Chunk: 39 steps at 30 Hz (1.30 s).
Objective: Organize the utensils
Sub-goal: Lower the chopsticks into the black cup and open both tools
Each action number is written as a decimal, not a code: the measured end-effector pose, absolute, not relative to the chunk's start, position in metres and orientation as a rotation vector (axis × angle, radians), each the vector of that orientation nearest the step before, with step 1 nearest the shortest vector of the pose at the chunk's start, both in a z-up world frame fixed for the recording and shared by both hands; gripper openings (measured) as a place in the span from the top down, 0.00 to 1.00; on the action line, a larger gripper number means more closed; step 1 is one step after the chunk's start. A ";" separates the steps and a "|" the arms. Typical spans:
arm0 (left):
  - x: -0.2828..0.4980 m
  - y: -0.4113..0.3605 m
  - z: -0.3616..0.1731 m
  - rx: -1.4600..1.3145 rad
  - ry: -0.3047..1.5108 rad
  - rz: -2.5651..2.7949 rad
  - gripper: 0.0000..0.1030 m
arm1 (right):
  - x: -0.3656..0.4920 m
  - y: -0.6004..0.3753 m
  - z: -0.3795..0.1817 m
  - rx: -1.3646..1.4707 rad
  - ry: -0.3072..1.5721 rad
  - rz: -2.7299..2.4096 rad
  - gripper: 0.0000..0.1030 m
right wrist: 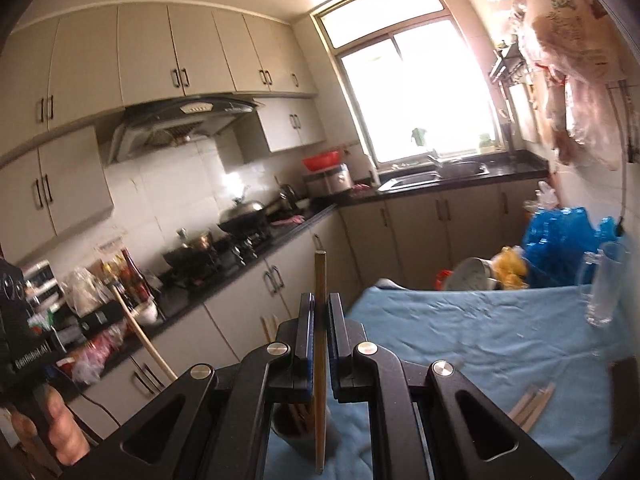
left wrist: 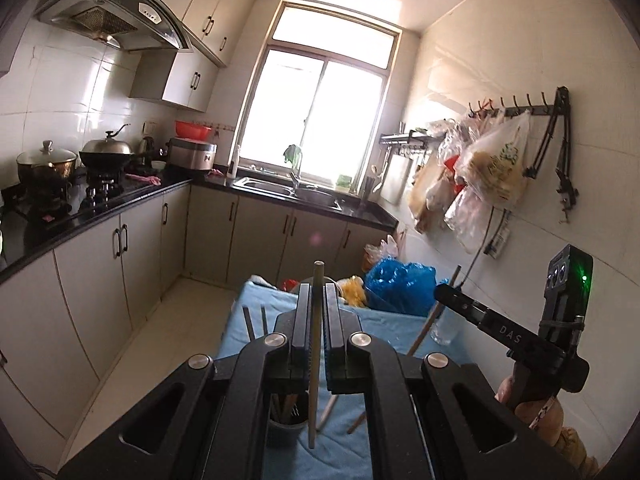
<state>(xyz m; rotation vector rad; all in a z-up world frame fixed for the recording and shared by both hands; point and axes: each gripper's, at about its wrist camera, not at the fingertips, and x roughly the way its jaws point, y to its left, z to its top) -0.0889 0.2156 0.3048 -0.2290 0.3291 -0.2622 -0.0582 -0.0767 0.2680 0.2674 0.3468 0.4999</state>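
Note:
My left gripper (left wrist: 318,294) is shut on an upright wooden chopstick (left wrist: 315,364) whose lower end hangs over a dark cup (left wrist: 286,416) holding several chopsticks. The cup stands on a table under a blue cloth (left wrist: 384,328). At the right of the left wrist view, my right gripper (left wrist: 442,294) grips a slanted chopstick (left wrist: 430,320). In the right wrist view, the right gripper (right wrist: 320,304) is shut on its chopstick (right wrist: 320,380) above the same cup (right wrist: 294,426). The left gripper (right wrist: 100,316) shows at the left with its chopstick (right wrist: 144,344). Loose chopsticks (right wrist: 534,400) lie on the cloth.
A clear glass (right wrist: 602,292), a blue plastic bag (right wrist: 560,240) and a metal pot (right wrist: 470,274) stand at the table's far end. A black counter (left wrist: 100,216) with a stove and pots runs along the left. Bags (left wrist: 488,168) hang on the right wall.

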 end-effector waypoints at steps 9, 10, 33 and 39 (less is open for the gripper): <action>-0.022 0.217 0.290 -0.204 0.386 -0.216 0.96 | -0.002 -0.027 0.262 0.265 0.351 0.532 0.94; -0.013 0.217 0.282 -0.211 0.408 -0.211 0.96 | 0.003 -0.024 0.256 0.259 0.365 0.530 0.94; 0.015 0.219 0.211 -0.253 0.582 -0.164 0.87 | 0.050 -0.019 0.168 0.286 0.598 0.499 0.55; -0.023 0.220 0.222 -0.269 0.498 -0.049 0.24 | 0.031 -0.040 0.177 0.311 0.570 0.455 0.45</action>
